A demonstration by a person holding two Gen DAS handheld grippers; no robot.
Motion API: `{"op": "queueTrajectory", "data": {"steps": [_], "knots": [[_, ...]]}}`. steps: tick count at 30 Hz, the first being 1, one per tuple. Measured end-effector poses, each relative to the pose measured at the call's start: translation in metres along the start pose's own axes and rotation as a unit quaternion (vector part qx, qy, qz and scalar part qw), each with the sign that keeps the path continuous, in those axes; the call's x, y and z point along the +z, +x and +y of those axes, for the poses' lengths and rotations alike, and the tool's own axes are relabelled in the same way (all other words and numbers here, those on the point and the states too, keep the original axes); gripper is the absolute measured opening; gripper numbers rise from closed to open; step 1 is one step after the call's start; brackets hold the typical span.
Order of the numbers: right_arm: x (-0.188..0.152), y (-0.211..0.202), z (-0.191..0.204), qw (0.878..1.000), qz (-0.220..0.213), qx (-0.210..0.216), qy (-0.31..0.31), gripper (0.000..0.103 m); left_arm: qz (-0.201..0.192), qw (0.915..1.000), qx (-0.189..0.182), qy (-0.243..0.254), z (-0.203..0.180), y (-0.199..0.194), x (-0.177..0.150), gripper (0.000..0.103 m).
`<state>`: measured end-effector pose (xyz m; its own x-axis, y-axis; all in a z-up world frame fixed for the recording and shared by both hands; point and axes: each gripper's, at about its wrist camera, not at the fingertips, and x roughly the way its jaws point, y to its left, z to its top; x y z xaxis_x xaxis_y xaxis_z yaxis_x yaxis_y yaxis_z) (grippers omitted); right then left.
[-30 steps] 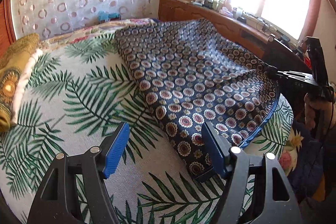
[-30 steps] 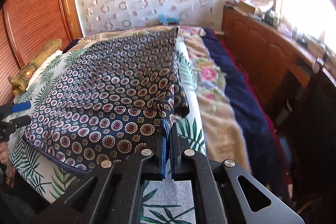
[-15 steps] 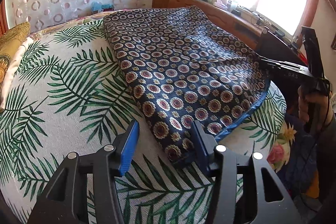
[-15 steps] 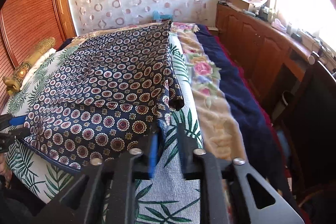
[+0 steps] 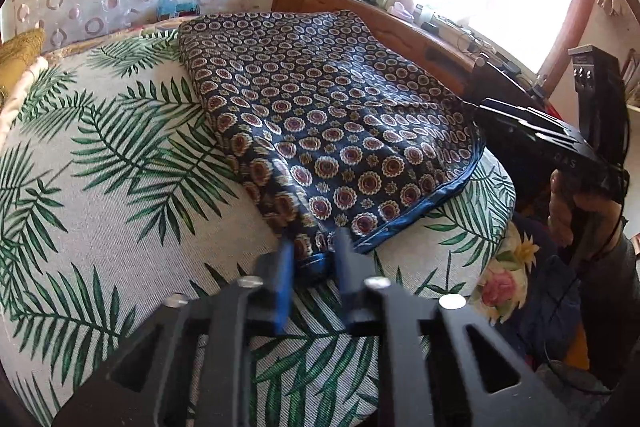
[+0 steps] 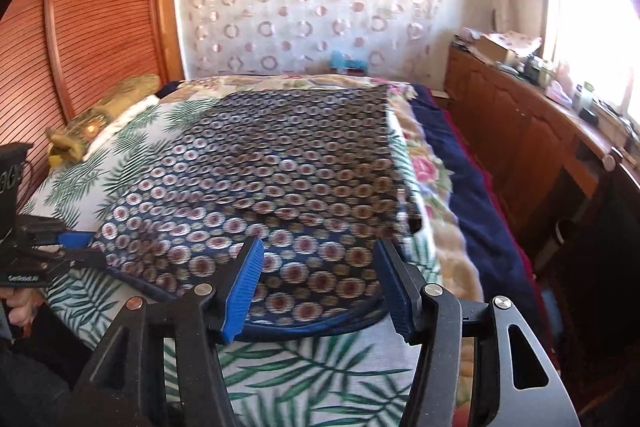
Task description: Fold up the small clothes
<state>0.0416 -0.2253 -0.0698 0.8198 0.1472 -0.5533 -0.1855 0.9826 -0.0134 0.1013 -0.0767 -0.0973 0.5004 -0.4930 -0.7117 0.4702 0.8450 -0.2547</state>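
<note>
A navy garment with a circle-flower print (image 5: 328,115) lies spread flat on the palm-leaf bed cover (image 5: 120,187). It also shows in the right wrist view (image 6: 288,187). My left gripper (image 5: 314,259) has closed its blue pads on the garment's near corner hem. My right gripper (image 6: 316,279) is open and empty, its pads wide apart just above the garment's near blue-trimmed edge. The right gripper also appears at the right in the left wrist view (image 5: 532,131).
A wooden cabinet (image 6: 540,155) with clutter runs along the window side. A floral blanket and navy blanket (image 6: 460,187) lie right of the garment. A gold pillow (image 6: 100,115) lies at the bed's head by the slatted wooden doors (image 6: 80,47).
My right gripper let go of the garment's corner, opened wide and drew back. My left gripper moved onto the near corner and closed on the hem.
</note>
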Motion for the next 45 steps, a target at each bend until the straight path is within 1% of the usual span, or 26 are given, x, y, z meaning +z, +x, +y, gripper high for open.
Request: {"op": "queueTrajectory", "data": {"steps": [1,3,4,5,8,9,11,14,16,18,21,27,30,32,33,34,35,37,38,40,45], "knots": [[0.0,0.001,0.003,1.0,0.0,0.008,-0.004,0.059,0.0,1.0,-0.002,0.003,0.0,0.0,0.001,0.008],[-0.001,0.003,0.009,1.0,0.002,0.023,-0.011,0.059,-0.014,0.9997,-0.018,0.001,-0.001,-0.007,0.006,0.007],[-0.002,0.004,0.01,0.999,0.006,0.033,-0.016,0.061,-0.021,0.9995,-0.026,-0.001,-0.001,-0.011,0.01,0.007],[-0.003,0.007,0.014,0.999,0.013,0.044,-0.025,0.066,-0.027,0.9992,-0.031,0.0,-0.002,-0.015,0.014,0.006],[-0.007,0.01,0.027,0.996,0.019,0.056,-0.06,0.069,-0.047,0.9982,-0.035,0.013,-0.009,-0.027,0.029,0.006],[-0.008,0.01,0.03,0.995,0.022,0.064,-0.068,0.07,-0.053,0.9979,-0.036,0.015,-0.011,-0.029,0.033,0.006],[-0.011,0.009,0.036,0.994,0.022,0.072,-0.08,0.075,-0.063,0.9972,-0.036,0.018,-0.015,-0.033,0.04,0.006],[-0.014,0.012,0.041,0.992,0.026,0.083,-0.096,0.077,-0.082,0.9958,-0.036,0.021,-0.02,-0.042,0.051,0.005],[-0.018,0.012,0.043,0.991,0.03,0.082,-0.105,0.077,-0.094,0.9946,-0.037,0.02,-0.024,-0.048,0.054,0.005],[-0.025,0.015,0.042,0.99,0.034,0.068,-0.115,0.077,-0.099,0.9942,-0.037,0.021,-0.024,-0.05,0.057,0.005],[-0.027,0.029,0.037,0.99,0.045,0.056,-0.124,0.077,-0.105,0.9937,-0.036,0.019,-0.023,-0.052,0.06,0.005],[-0.025,0.047,0.021,0.991,0.054,0.027,-0.118,0.077,-0.11,0.9933,-0.033,0.016,-0.02,-0.052,0.061,0.005],[-0.024,0.048,0.015,0.992,0.054,0.021,-0.113,0.067,-0.114,0.9928,-0.032,0.013,-0.018,-0.054,0.062,0.005],[-0.023,0.048,0.01,0.992,0.054,0.013,-0.115,0.054,-0.117,0.9926,-0.029,0.013,-0.017,-0.056,0.062,0.005],[-0.023,0.049,0.008,0.992,0.054,0.012,-0.115,0.049,-0.118,0.9925,-0.028,0.012,-0.016,-0.056,0.062,0.005],[-0.021,0.049,0.005,0.992,0.054,0.012,-0.115,0.036,-0.119,0.9925,-0.027,0.011,-0.015,-0.057,0.062,0.005],[-0.02,0.05,0.003,0.992,0.055,0.012,-0.114,0.02,-0.12,0.9924,-0.027,0.009,-0.014,-0.057,0.062,0.005],[-0.016,0.053,0.004,0.992,0.06,0.014,-0.111,0.008,-0.122,0.9922,-0.021,0.008,-0.011,-0.058,0.062,0.005],[-0.01,0.054,0.004,0.992,0.052,0.016,-0.111,0.006,-0.123,0.9922,-0.018,0.008,-0.01,-0.059,0.063,0.005],[0.002,0.046,0.006,0.993,0.035,0.016,-0.111,0.005,-0.126,0.9919,-0.014,0.006,-0.006,-0.06,0.066,0.005],[0.046,0.034,0.009,0.993,-0.015,0.0,-0.117,0.004,-0.134,0.9909,-0.004,0.004,0.007,-0.06,0.086,0.005]]}}
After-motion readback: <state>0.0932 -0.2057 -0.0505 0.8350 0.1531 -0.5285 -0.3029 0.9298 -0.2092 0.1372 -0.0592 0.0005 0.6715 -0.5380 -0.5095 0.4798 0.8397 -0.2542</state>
